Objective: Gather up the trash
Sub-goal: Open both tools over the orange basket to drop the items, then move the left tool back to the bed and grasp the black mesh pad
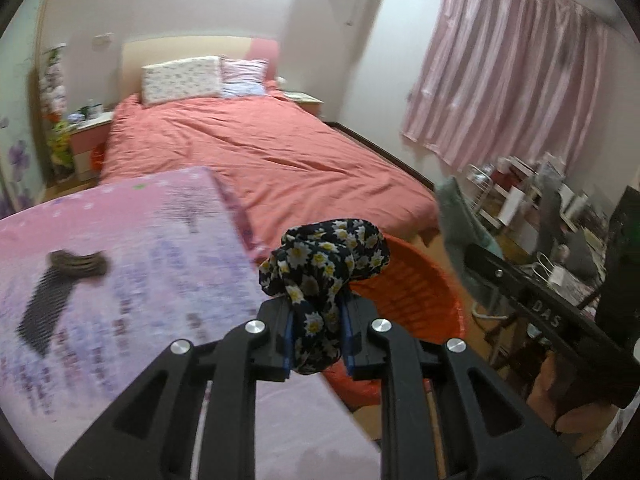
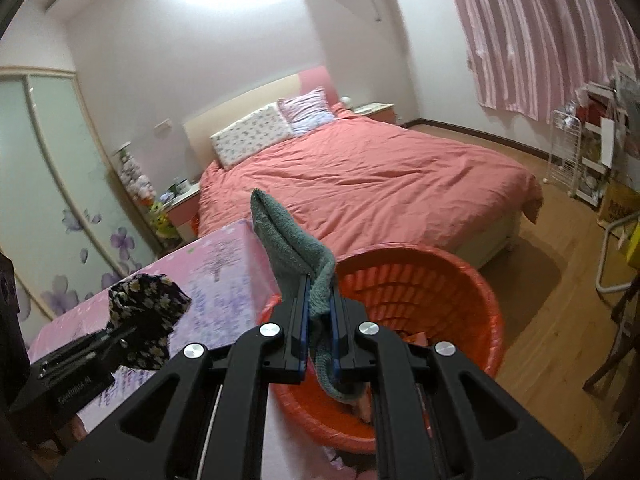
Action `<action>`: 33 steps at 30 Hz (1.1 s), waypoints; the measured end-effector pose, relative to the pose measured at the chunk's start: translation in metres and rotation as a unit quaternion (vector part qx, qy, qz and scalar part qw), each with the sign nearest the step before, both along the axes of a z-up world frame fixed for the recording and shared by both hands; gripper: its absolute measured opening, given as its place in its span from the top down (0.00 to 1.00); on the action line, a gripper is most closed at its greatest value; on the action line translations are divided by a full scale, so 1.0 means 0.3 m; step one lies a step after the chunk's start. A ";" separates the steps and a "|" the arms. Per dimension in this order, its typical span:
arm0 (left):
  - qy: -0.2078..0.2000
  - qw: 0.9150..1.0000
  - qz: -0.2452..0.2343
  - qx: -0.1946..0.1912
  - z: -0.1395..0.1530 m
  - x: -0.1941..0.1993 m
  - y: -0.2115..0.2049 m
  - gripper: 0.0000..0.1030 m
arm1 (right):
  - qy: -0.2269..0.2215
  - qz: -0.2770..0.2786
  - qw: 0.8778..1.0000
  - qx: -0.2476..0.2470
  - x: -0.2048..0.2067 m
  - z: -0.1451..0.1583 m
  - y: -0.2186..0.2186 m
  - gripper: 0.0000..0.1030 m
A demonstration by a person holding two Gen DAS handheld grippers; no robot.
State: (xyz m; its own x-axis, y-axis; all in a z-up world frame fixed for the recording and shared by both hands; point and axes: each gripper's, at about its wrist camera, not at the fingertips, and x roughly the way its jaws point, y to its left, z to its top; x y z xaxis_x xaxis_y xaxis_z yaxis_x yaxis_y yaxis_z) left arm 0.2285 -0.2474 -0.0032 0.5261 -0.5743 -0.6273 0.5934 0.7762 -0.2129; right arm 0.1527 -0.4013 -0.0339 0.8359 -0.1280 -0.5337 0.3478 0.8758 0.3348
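- The right gripper (image 2: 320, 320) is clamped on a grey-green towel (image 2: 288, 240), held over the near rim of the orange basket (image 2: 460, 300).
- The left gripper (image 1: 318, 332) pinches a dark floral cloth (image 1: 324, 256), at the worktop's (image 1: 120, 240) edge just beside the basket.
- Risk, as I judge it: the floral cloth sits short of the rim, so letting go here may drop it onto the floor; the towel's upright fold could drape over the rim.
- A dark comb-like object (image 1: 60, 284) lies on the pink patterned worktop cover.
- Beyond: a bed (image 2: 380, 184) with a coral duvet, pink curtains (image 1: 512, 64), wooden floor.
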 end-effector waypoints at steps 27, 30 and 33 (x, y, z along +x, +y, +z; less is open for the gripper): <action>0.031 0.978 0.171 0.119 -0.314 0.303 0.407 0.27 | 0.083 0.035 0.996 0.027 0.140 -0.243 0.052 0.51; 0.031 0.963 0.234 0.127 -0.319 0.371 0.576 0.27 | 0.087 0.052 0.995 0.018 0.156 -0.239 0.106 0.50; 0.042 0.949 0.287 0.125 -0.331 0.452 0.720 0.27 | 0.092 0.068 0.993 0.013 0.178 -0.240 0.164 0.50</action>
